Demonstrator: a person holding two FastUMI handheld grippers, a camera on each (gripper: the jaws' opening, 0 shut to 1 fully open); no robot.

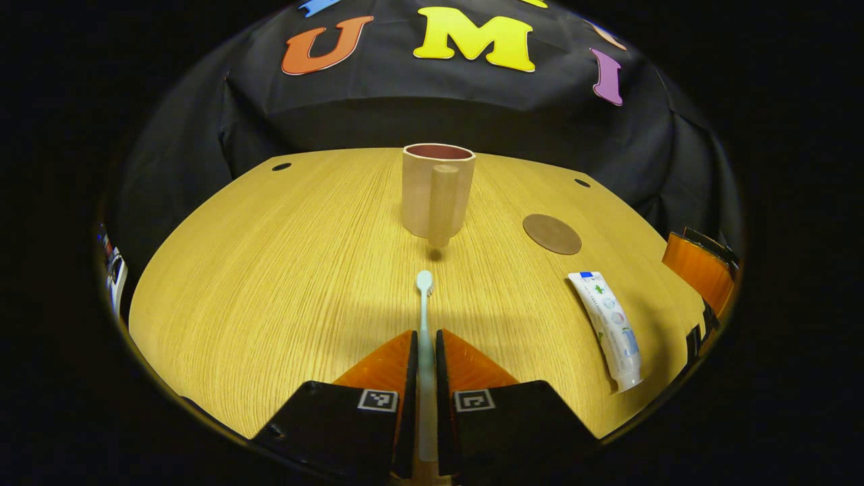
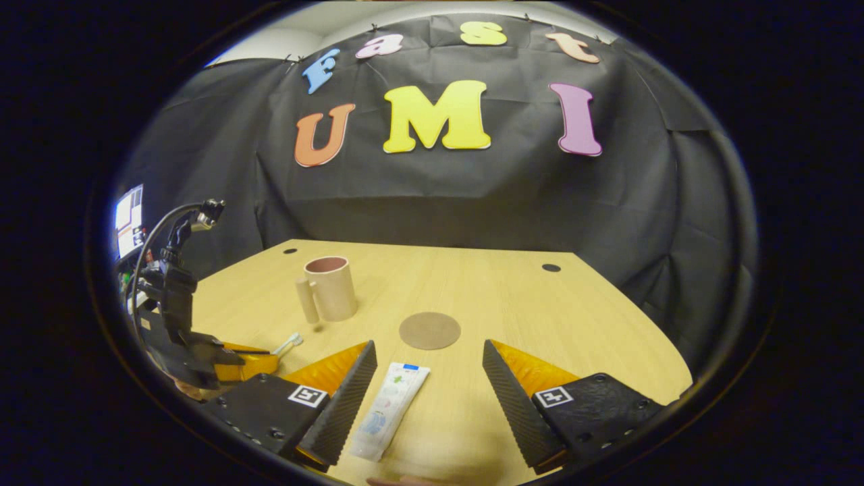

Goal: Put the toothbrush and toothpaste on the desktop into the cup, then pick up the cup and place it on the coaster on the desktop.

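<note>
With both fingers pressed against its handle, toothbrush (image 1: 425,317) found clamped in left hand-held gripper (image 1: 425,341), bristle head pointing forward toward cup (image 1: 437,192). Cup noted upright on wooden tabletop (image 1: 270,270), handle facing the camera in left gripper view, nothing visible inside from this angle. Round brown coaster (image 1: 551,233) recorded lying flat to the right of the cup, apart from it. Toothpaste (image 1: 609,327) seen lying flat on tabletop, nearer than the coaster. In right gripper view, right hand-held gripper (image 2: 426,378) observed spread wide, holding nothing, toothpaste (image 2: 390,409) lying between its fingers, closer to the left one. Left hand-held gripper (image 2: 260,361) also spotted there at far left, carrying toothbrush (image 2: 289,343).
</note>
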